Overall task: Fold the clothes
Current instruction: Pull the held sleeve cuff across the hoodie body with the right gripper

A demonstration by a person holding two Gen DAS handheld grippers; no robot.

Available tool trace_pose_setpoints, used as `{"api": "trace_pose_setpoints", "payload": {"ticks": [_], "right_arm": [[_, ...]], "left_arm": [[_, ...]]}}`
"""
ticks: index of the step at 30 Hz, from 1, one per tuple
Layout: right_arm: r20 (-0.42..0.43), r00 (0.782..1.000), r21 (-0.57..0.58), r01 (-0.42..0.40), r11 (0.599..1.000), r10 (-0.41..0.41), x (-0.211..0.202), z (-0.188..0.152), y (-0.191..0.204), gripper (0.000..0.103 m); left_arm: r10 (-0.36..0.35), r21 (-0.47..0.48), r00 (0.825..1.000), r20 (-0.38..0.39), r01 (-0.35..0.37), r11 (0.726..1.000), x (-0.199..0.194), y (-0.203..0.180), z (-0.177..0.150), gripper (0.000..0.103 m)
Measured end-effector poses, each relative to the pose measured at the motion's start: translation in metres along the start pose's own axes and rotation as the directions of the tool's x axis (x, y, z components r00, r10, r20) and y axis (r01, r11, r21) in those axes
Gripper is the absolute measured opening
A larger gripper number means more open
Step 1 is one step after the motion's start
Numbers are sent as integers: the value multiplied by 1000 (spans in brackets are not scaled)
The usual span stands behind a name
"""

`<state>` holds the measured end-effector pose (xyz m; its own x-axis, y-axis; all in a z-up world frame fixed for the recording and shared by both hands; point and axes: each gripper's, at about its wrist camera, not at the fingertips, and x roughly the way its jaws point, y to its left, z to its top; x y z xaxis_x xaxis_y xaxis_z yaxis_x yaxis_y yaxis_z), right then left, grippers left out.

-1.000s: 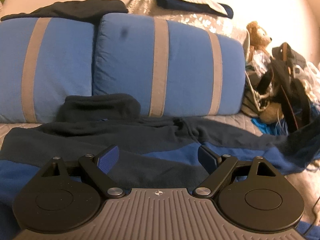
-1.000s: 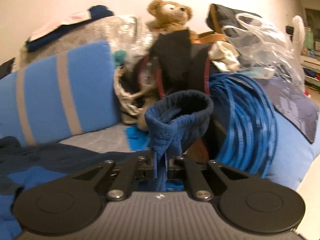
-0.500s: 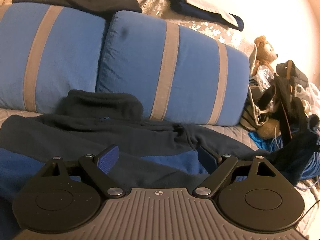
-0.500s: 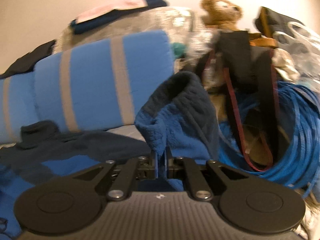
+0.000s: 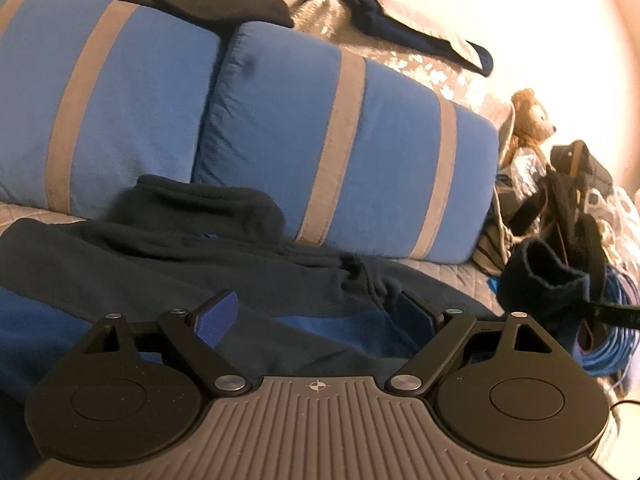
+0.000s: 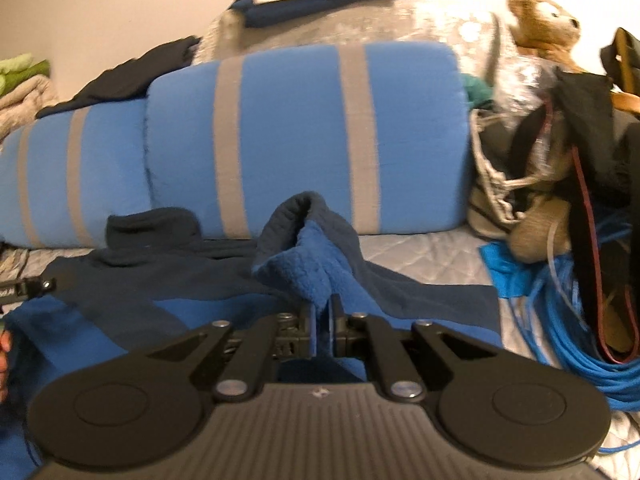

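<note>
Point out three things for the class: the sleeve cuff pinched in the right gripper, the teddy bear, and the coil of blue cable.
sleeve cuff (image 6: 316, 256): right wrist view, on its blue fleece lining.
teddy bear (image 6: 538, 14): right wrist view, on its head.
blue cable (image 6: 576, 328): right wrist view, on the coil's strands.

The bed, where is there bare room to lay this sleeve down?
Bare quilted bedspread shows between the striped pillow and the fleece, right of the cuff in the right gripper. Farther right is crowded: blue cable coil, bags, teddy bear.
</note>
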<state>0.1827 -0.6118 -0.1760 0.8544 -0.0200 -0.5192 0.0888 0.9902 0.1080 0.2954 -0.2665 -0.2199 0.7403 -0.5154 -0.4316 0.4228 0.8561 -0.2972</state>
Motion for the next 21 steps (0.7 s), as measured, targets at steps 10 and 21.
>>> {"api": "trace_pose_setpoints", "payload": {"ticks": [10, 21], "right_arm": [[-40, 996, -90, -80, 993, 76, 18, 8, 64, 5], [-228, 947, -262, -285, 922, 228, 43, -18, 118, 33]], "left_arm": [[-25, -101, 1000, -13, 23, 995, 2, 15, 4, 87], [-45, -79, 999, -9, 44, 996, 1, 12, 4, 87]]}}
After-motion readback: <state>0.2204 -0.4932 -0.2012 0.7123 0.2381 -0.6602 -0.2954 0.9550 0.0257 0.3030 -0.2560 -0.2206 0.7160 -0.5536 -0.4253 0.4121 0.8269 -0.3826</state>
